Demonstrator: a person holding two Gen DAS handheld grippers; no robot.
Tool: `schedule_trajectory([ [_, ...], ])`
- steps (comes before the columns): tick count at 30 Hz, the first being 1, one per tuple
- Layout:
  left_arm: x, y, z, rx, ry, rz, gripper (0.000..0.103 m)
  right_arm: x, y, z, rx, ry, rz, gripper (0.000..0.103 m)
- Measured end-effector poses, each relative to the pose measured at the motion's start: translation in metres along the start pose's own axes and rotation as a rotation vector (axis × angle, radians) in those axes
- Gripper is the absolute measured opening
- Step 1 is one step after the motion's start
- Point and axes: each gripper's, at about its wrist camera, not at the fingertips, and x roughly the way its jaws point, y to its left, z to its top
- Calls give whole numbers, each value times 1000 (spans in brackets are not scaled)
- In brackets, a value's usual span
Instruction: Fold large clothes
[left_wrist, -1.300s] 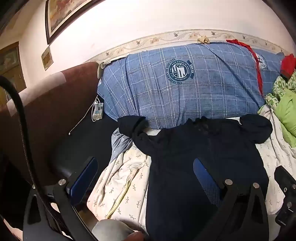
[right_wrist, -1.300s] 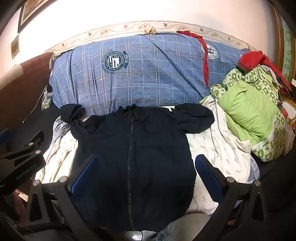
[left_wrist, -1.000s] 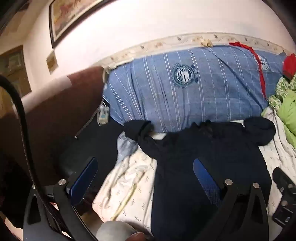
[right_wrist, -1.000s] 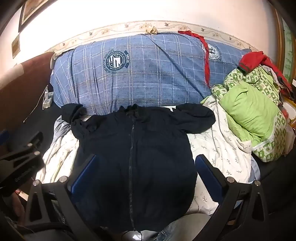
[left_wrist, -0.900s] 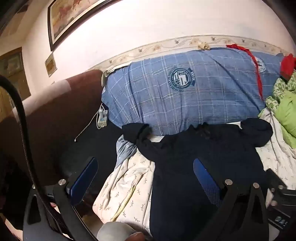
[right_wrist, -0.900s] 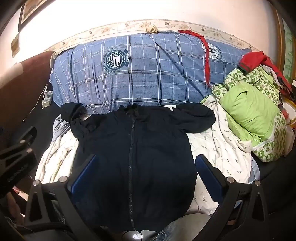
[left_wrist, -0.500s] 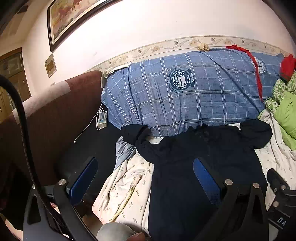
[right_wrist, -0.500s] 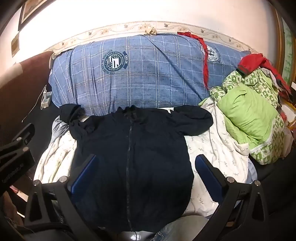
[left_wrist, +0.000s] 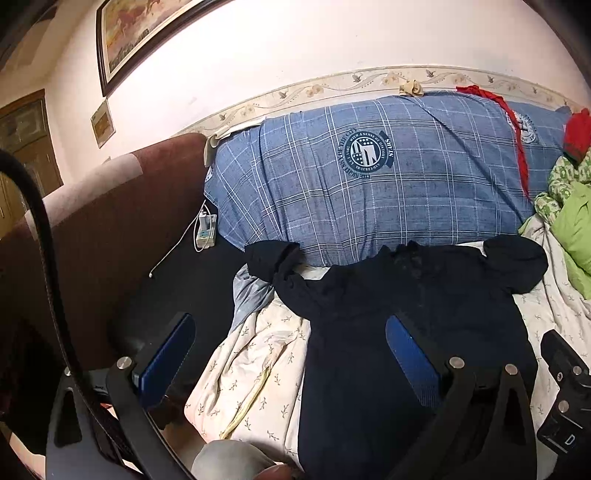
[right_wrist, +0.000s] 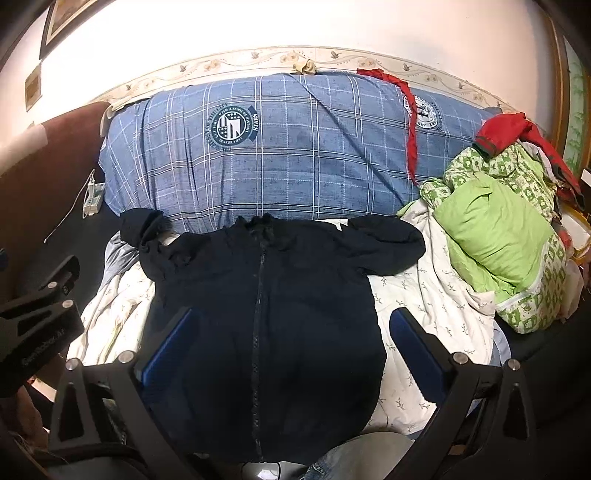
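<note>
Where jacket (right_wrist: 266, 306) lies, leaf-print bedsheet (right_wrist: 424, 295), cream wall (right_wrist: 295, 26)

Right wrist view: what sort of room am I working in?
Most likely a bedroom: the dark jacket lies on a bed's leaf-print sheet, with a blue plaid duvet bunched against the wall behind.

The black jacket (left_wrist: 406, 332)'s hem runs past the left-wrist view's bottom edge.

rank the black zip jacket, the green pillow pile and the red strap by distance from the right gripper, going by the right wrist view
1. black zip jacket: directly below and ahead of the right gripper, spread flat on the floral sheet.
2. green pillow pile: farther back, off to the right.
3. red strap: farthest, draped over the blue plaid bedding at the wall.
</note>
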Motion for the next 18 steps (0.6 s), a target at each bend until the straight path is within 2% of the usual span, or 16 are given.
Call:
schedule_trajectory([
  [18, 1, -3, -8, -8, 10, -1, 103, 1, 1, 0, 0, -1, -5, 103],
])
